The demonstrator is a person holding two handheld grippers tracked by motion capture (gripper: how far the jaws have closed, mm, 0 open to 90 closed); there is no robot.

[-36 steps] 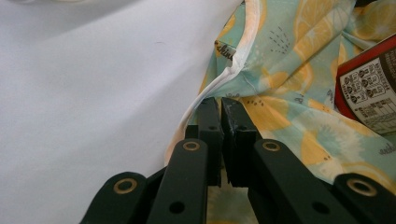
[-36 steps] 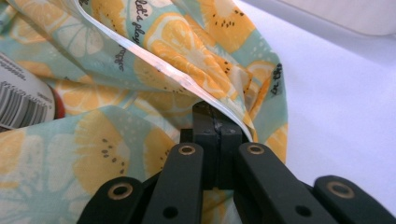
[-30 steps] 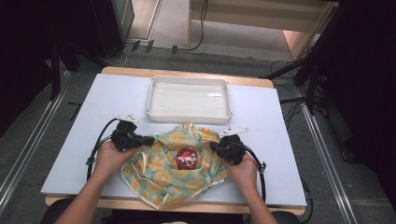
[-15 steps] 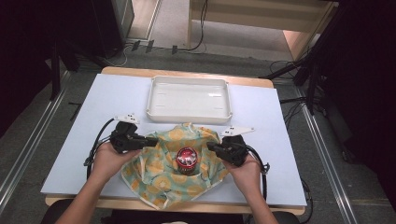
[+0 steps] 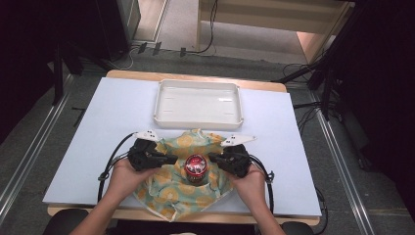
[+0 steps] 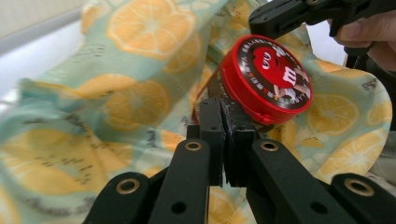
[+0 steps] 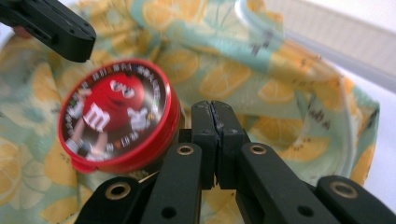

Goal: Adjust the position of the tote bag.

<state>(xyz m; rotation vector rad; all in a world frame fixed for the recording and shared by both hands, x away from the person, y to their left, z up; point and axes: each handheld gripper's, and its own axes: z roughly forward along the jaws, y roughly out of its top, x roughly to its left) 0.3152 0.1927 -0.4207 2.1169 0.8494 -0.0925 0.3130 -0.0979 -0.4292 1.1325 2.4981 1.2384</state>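
While both pairs of fingers press together, red-lidded jar (image 5: 196, 166) between left gripper (image 5: 169, 159) and right gripper (image 5: 215, 160), on orange-print cloth (image 5: 169, 188).

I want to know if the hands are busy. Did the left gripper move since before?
Yes. The left gripper slid inward toward the red tin, judged against the white tray.

Your two grippers sit close on either side of the red-lidded jar (image 5: 196, 167), left gripper (image 5: 169, 158) and right gripper (image 5: 214, 159) both with jaws pressed together, so there's little room between them. The jar stands on the orange-print cloth (image 5: 166, 193), whose raised folds crowd the near side. Ahead, the white tray (image 5: 198, 104) blocks the far middle. You've got bare table (image 5: 117, 112) far left and far right of the tray.
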